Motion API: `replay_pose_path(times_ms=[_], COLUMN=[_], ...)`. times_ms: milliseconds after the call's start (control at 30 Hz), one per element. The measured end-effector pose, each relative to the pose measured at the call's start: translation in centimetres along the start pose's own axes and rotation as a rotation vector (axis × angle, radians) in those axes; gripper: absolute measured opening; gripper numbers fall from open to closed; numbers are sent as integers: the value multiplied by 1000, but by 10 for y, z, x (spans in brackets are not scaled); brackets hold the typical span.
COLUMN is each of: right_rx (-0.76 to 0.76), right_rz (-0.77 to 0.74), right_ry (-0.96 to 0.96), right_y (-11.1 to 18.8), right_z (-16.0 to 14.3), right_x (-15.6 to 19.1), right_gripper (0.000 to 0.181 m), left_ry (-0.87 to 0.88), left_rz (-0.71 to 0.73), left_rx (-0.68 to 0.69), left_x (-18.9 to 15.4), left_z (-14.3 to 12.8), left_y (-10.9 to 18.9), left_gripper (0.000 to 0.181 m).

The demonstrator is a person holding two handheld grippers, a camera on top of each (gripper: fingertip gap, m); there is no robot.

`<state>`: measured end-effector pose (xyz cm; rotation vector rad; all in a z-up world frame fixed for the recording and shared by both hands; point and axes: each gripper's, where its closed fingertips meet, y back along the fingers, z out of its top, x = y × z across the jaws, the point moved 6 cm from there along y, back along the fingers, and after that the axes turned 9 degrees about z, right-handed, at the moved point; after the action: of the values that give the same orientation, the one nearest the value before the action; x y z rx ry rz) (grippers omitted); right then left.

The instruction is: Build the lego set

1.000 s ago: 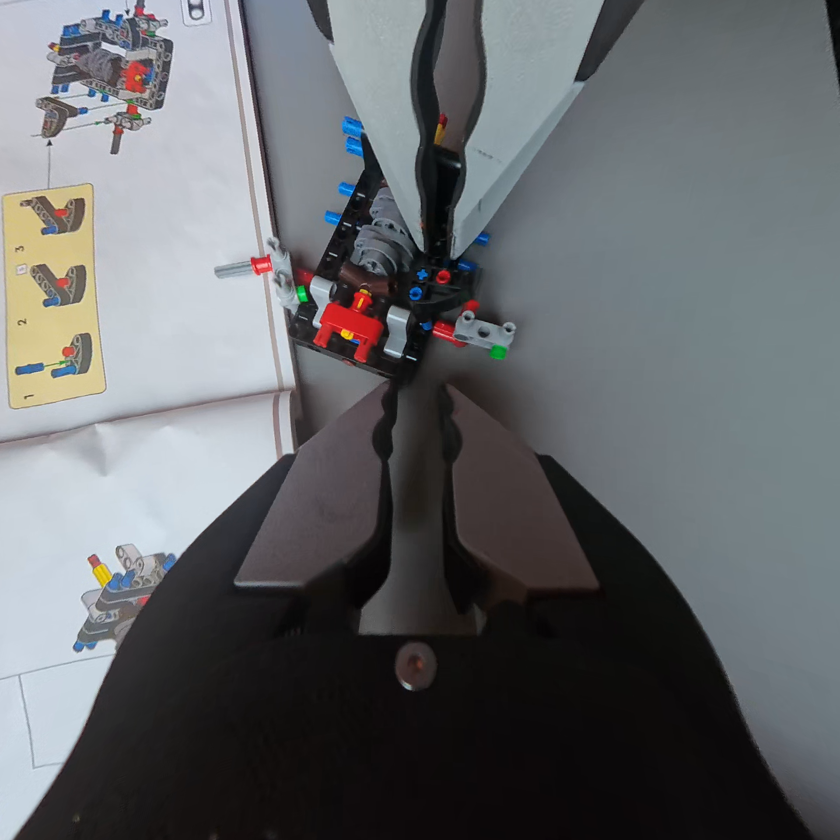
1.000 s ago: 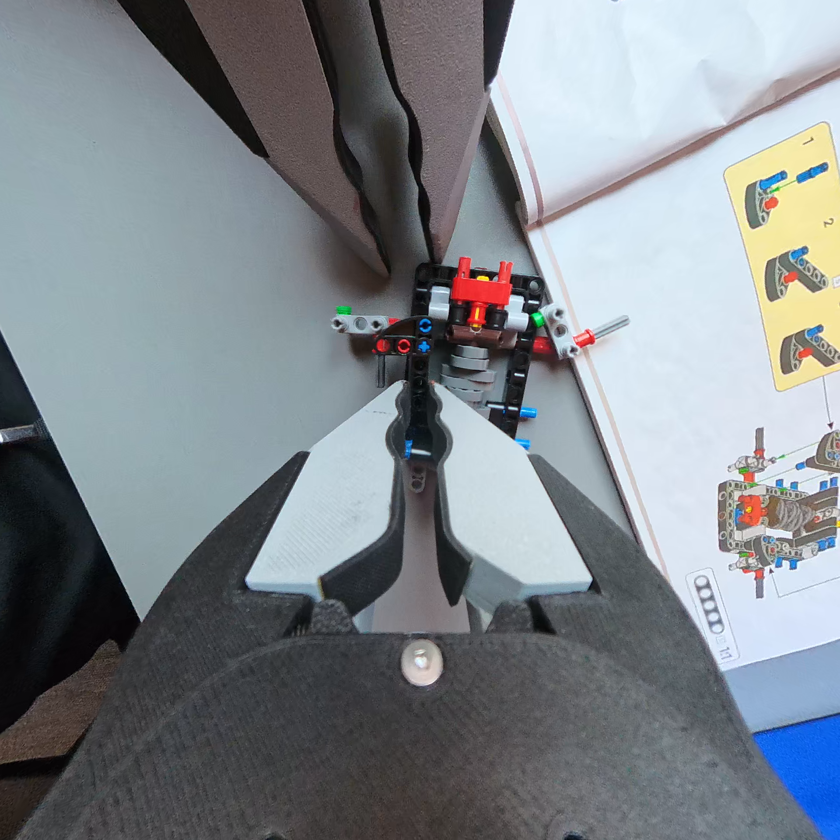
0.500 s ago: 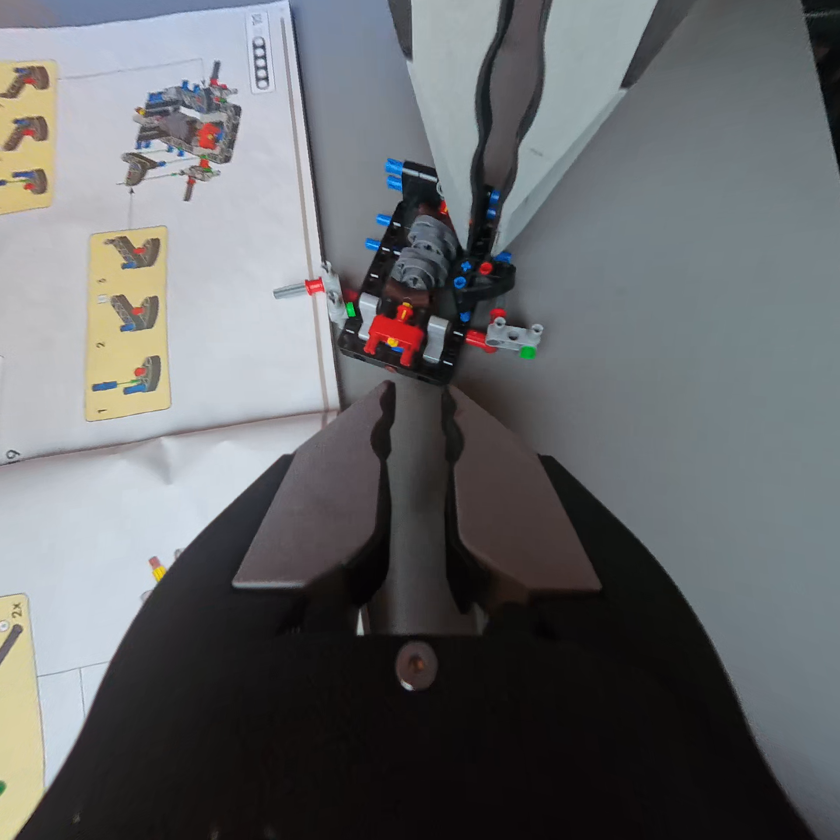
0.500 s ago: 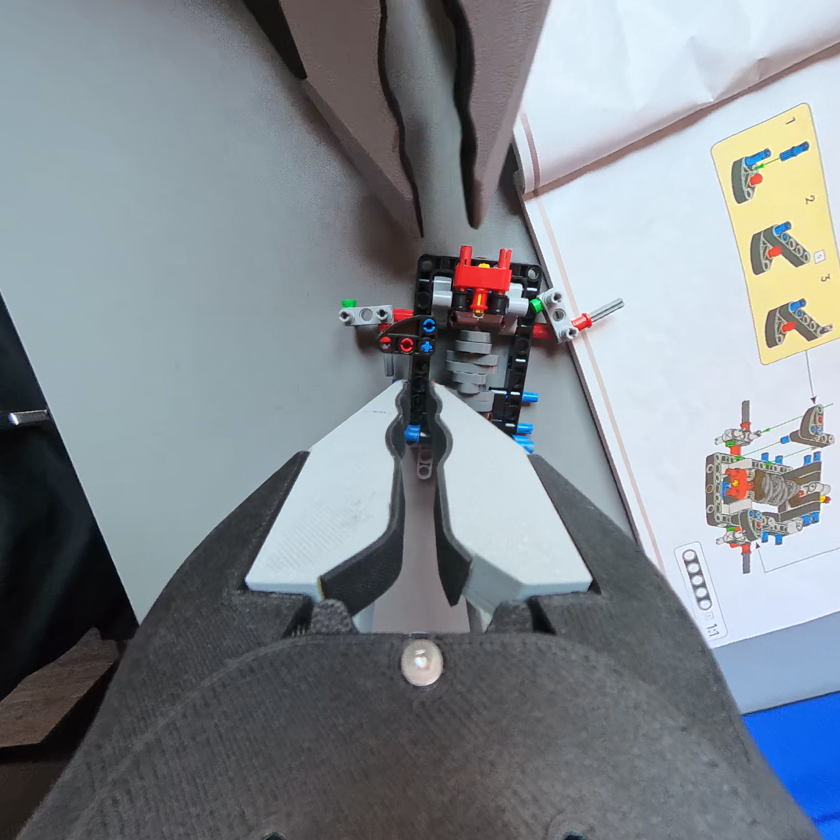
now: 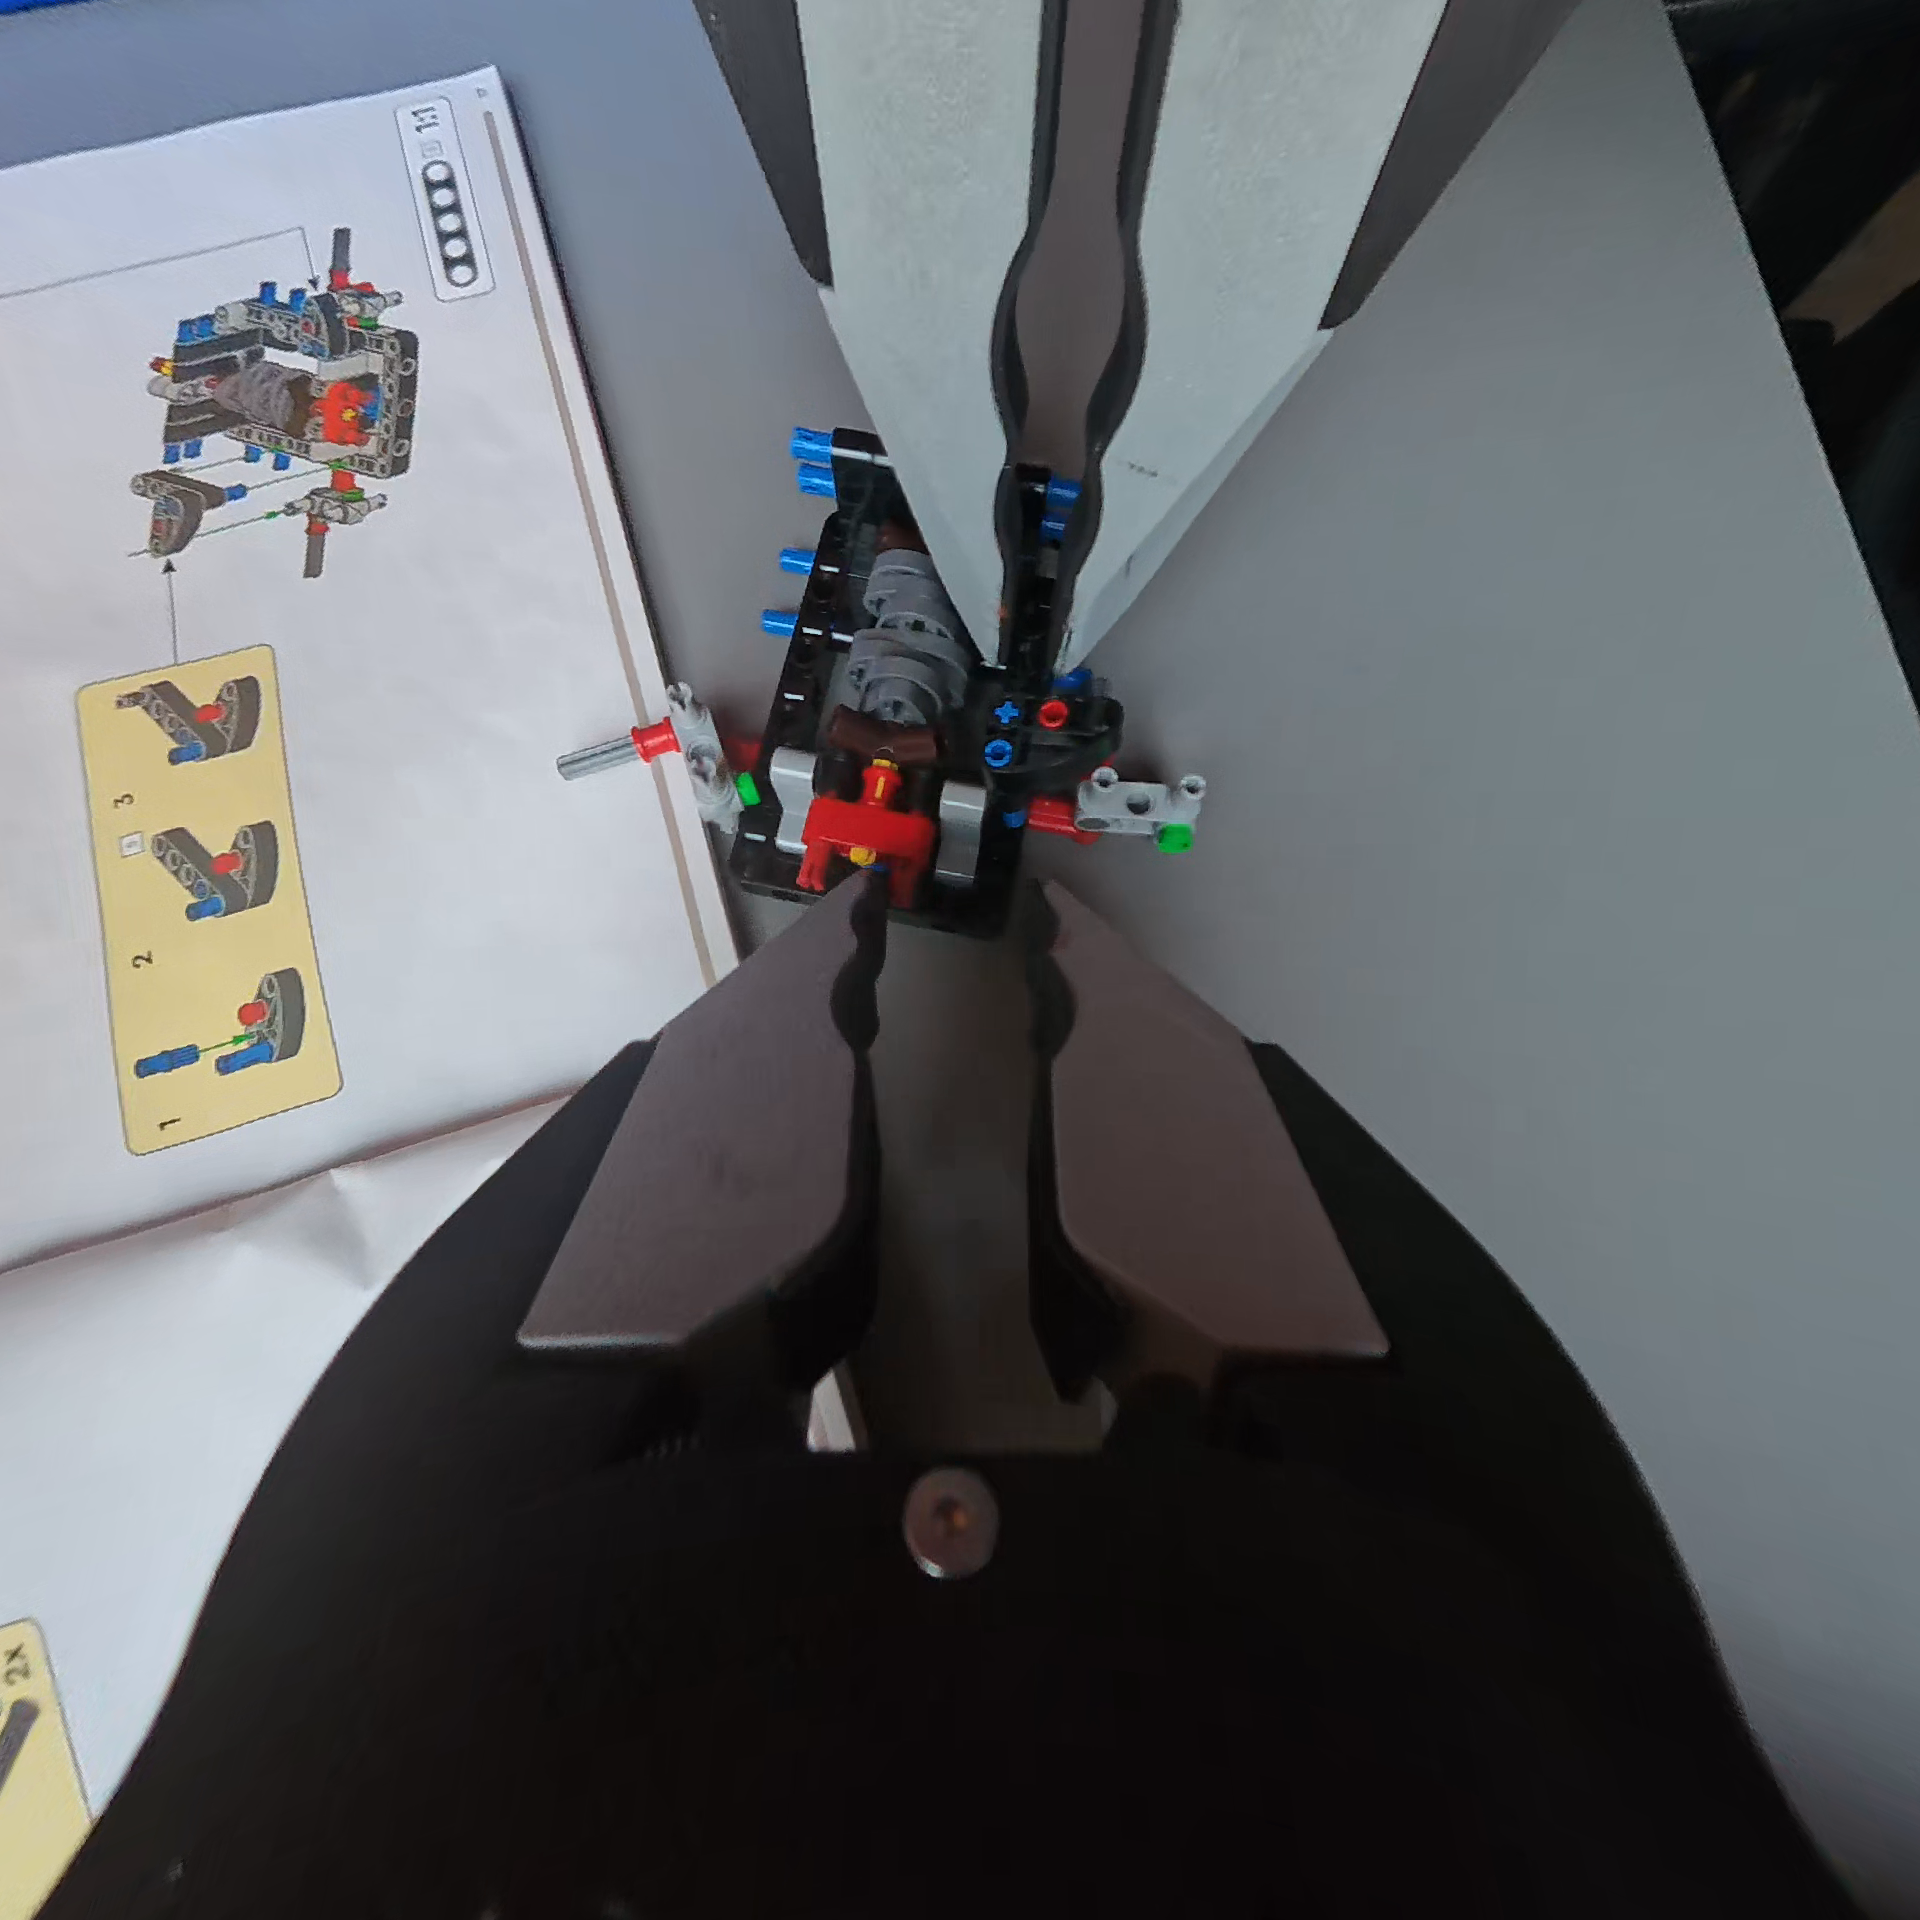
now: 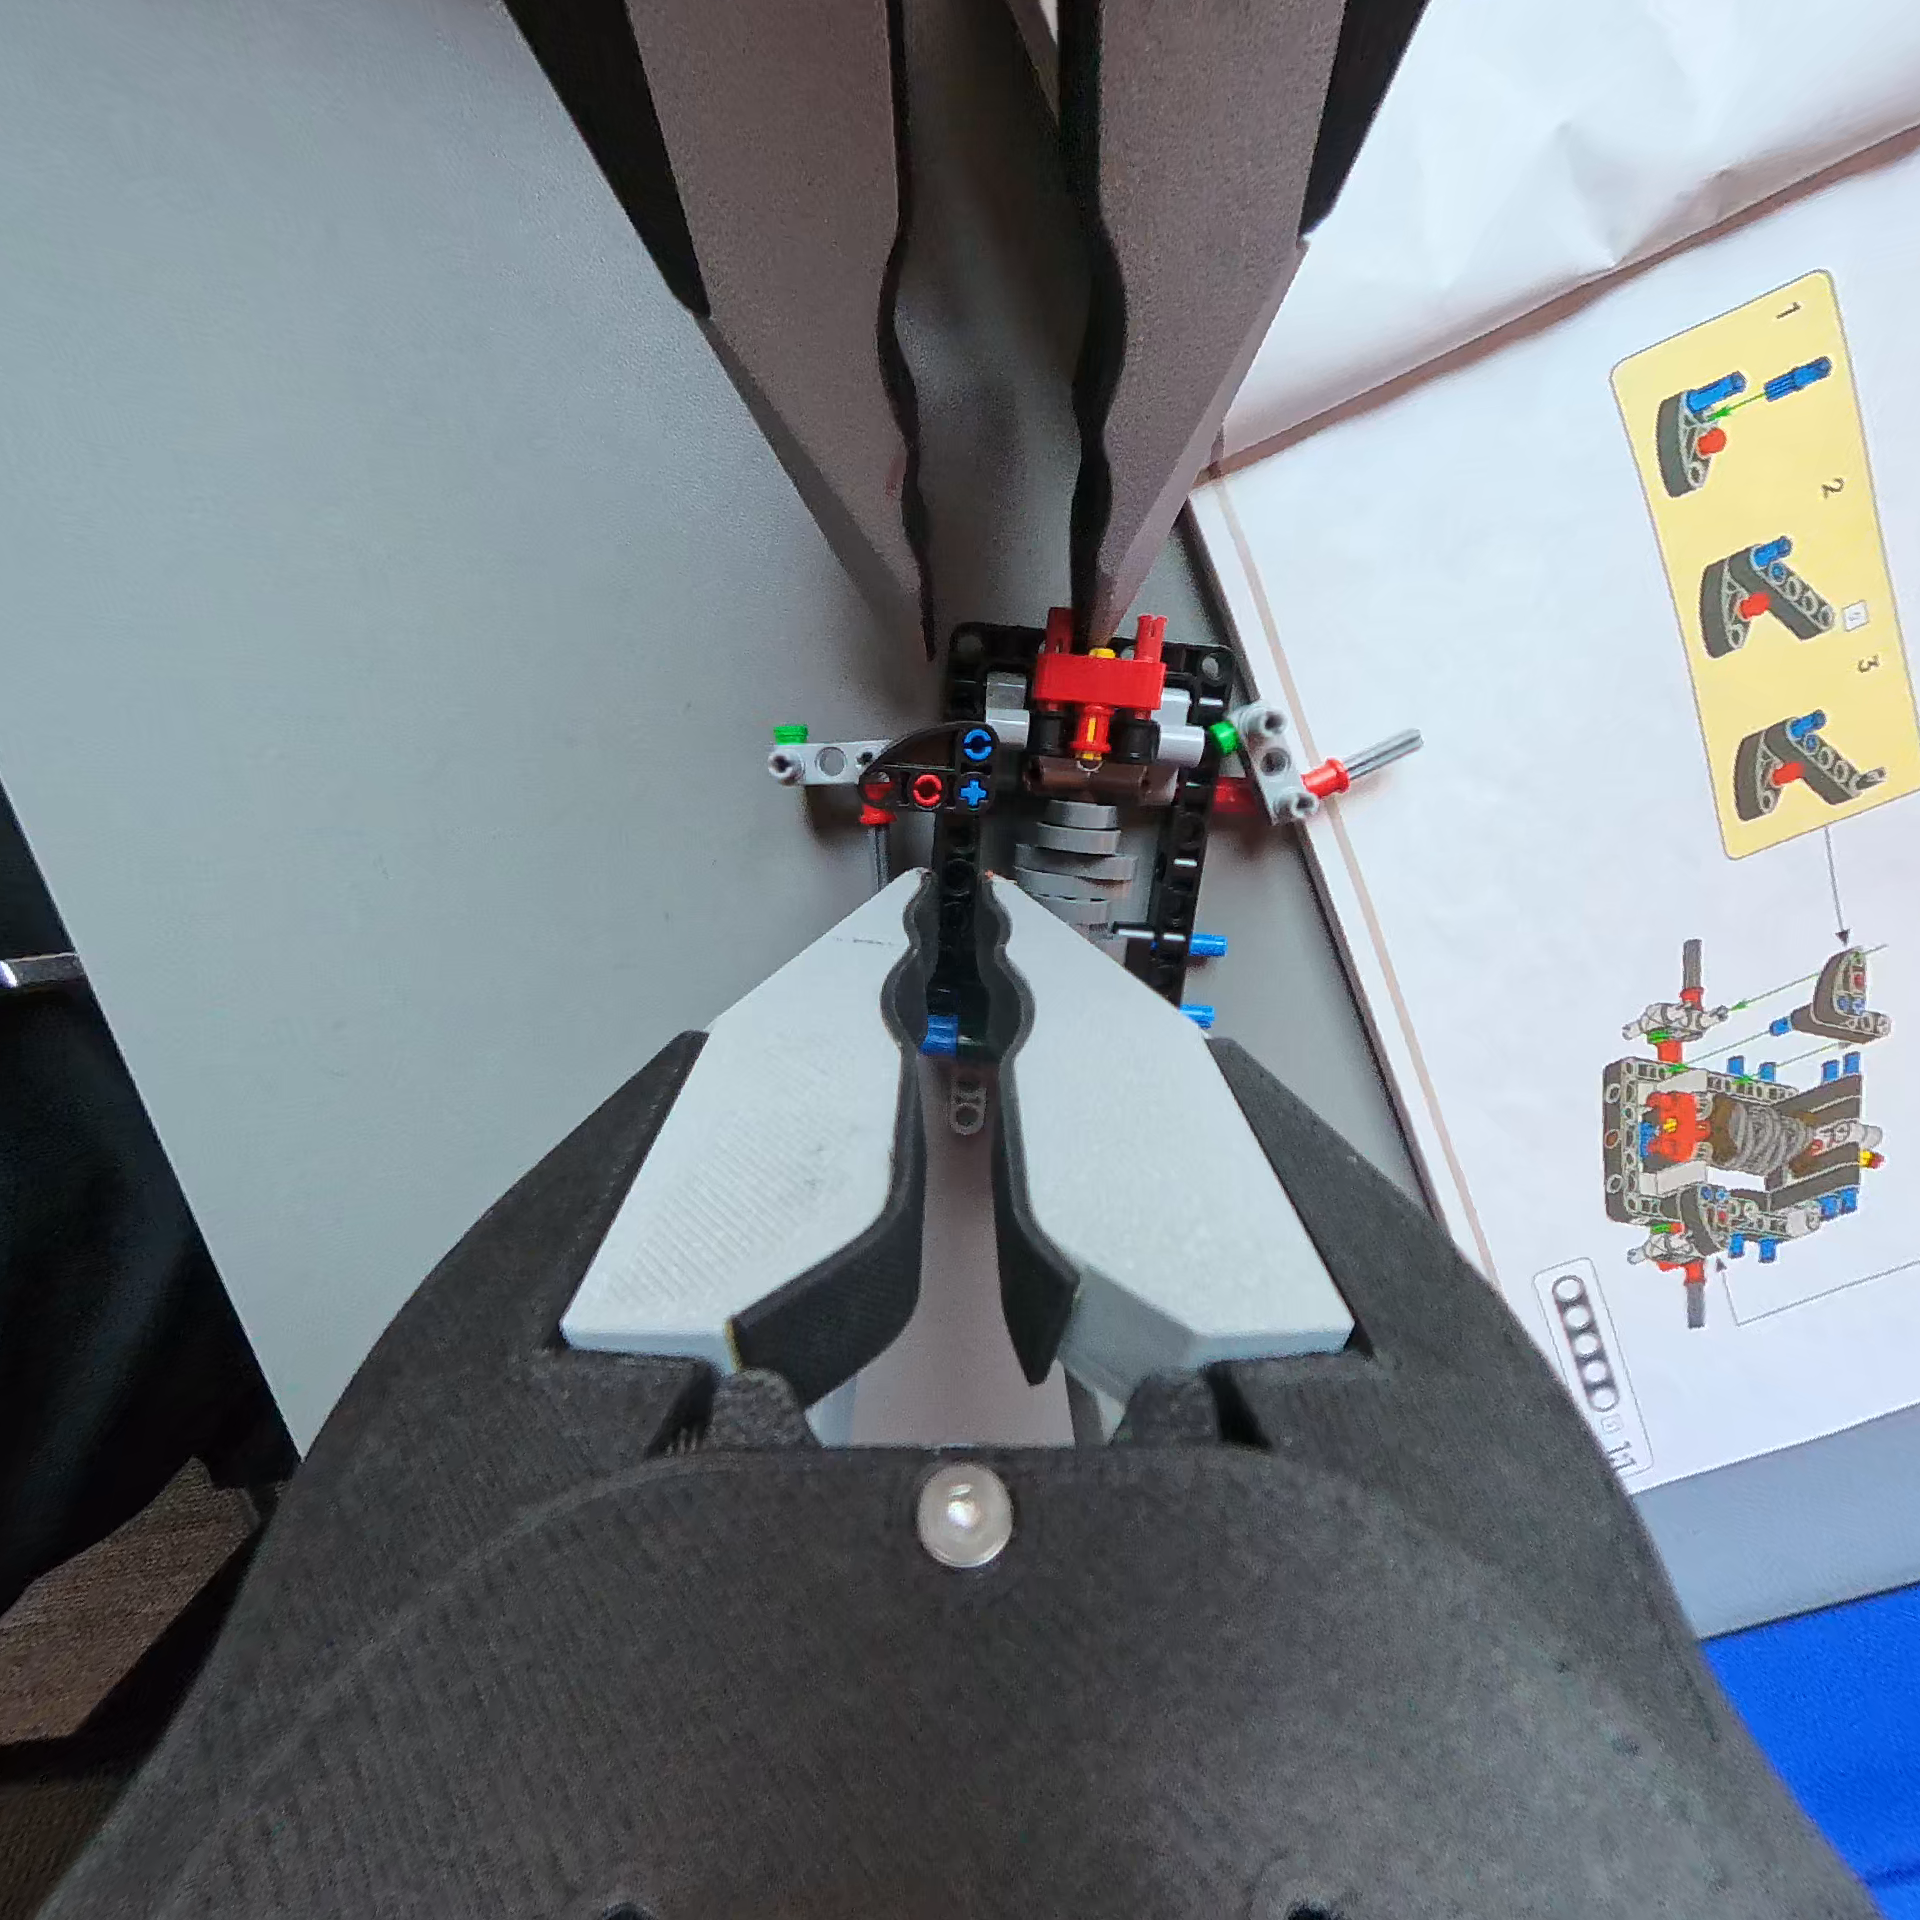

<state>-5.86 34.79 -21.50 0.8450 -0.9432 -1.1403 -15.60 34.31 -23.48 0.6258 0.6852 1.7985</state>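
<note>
The lego model (image 5: 894, 707) is a black frame with a grey worm gear, a red block, blue pins and grey side axles, lying on the grey table. My right gripper (image 6: 958, 883), with light grey fingers, is shut on the model's black side beam (image 6: 961, 914). It also shows in the left wrist view (image 5: 1029, 623), coming from the far side. My left gripper (image 5: 951, 894), with dark fingers, is open and empty at the model's red end. Its left fingertip (image 5: 857, 894) touches the red block (image 5: 862, 826). It also shows in the right wrist view (image 6: 1013, 629).
The open instruction booklet (image 5: 364, 727) lies right beside the model, also seen in the right wrist view (image 6: 1558, 727). A blue surface (image 6: 1818, 1714) shows past the table's edge. A dark object (image 6: 83, 1143) sits off the table's other side. There is about 4 centimetres between the tips of the two grippers.
My left gripper has moved forward to the model and its fingertip now touches the red block. My right gripper keeps its hold on the black beam.
</note>
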Motion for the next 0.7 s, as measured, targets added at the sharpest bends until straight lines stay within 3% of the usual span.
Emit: replay_pose_path(times_ms=[700], right_rx=[31], right_rz=[-21], right_ry=[71], right_y=[4], right_z=[-11], right_x=[4], right_gripper=[3], left_ry=[38], left_rz=[15], left_rx=[-38], left_x=[-13], left_z=[3], left_y=[5], left_gripper=[23])
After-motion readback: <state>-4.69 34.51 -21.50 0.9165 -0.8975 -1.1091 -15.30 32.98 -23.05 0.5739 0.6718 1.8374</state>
